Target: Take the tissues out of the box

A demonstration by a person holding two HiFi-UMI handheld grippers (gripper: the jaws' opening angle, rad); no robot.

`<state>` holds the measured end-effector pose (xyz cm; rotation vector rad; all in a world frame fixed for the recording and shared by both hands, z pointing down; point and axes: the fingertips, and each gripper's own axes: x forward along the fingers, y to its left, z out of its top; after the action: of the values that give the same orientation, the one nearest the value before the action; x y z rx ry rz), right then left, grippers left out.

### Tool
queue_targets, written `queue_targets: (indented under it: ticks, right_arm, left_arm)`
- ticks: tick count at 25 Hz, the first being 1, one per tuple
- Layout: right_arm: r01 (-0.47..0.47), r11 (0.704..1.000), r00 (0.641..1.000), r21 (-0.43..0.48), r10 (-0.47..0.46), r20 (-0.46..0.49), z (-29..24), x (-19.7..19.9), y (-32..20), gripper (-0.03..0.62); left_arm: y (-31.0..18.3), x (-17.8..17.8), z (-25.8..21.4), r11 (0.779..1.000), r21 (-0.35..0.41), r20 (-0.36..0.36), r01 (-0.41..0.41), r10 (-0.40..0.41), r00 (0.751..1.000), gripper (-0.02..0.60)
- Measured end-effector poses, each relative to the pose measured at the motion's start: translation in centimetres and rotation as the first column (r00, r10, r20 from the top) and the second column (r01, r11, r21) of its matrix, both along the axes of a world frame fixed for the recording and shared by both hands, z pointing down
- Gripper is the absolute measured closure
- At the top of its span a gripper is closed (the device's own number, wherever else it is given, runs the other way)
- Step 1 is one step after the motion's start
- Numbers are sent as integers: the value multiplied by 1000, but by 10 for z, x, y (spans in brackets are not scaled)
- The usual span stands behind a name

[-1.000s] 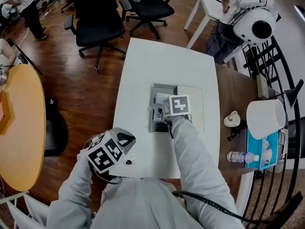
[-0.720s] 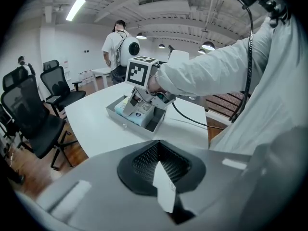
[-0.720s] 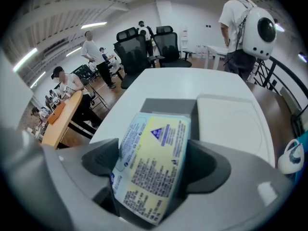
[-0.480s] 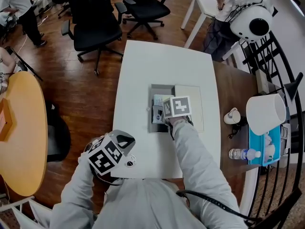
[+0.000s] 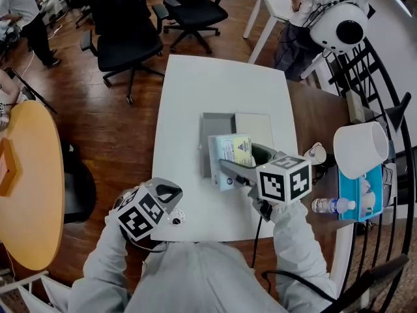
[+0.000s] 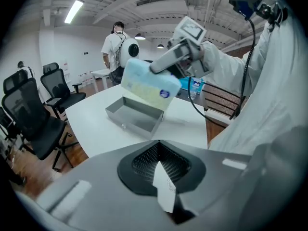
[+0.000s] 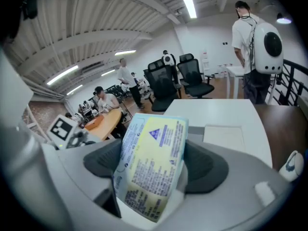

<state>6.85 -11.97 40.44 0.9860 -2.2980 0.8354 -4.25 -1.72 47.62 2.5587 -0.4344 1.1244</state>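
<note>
The tissue pack [image 5: 231,156], pale blue and yellow with print, hangs tilted above the white table [image 5: 195,90], just in front of the open grey box [image 5: 217,128]. My right gripper [image 5: 228,168] is shut on it, one jaw on each side of the pack [image 7: 153,170]. In the left gripper view the pack [image 6: 150,84] hovers over the empty box [image 6: 134,115]. The box's pale lid [image 5: 255,130] lies beside it on the right. My left gripper [image 5: 164,195] sits at the table's near left edge with its jaws together and nothing between them.
A water bottle [image 5: 330,208], a blue tissue box [image 5: 358,201], a white lampshade [image 5: 362,152] and a small white object [image 5: 317,155] crowd the wooden side table on the right. Black office chairs [image 5: 127,41] stand beyond the table. A round orange table [image 5: 26,181] is at left.
My right gripper has drawn back toward me and to the right, lifting the tissue pack up out of the grey box. The left gripper has stayed where it was.
</note>
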Motion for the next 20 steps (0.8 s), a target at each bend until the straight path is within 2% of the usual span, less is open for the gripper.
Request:
queue_targets:
  ticks: [4,7,12,20]
  right_arm:
    - [38,999,999,-8,-37,31,-16,4,66,178]
    - [18,999,1000,-45,-17,16,6,12,95,178]
    - [33,989,996,-144,-45,-83,76,19,120,178]
    - [84,975,960,-207,-135,-247,157,21,131,178]
  left_arm:
    - [8,-4,5,1000,-11,8,8,-8,1000,565]
    - [16,-2,11,1000,-21,21,1,0,1000,565]
    - [27,6,16,999,-35,38,-17,18,999,565]
    - [36,6,19,999,-36,60,-14,17,998,565]
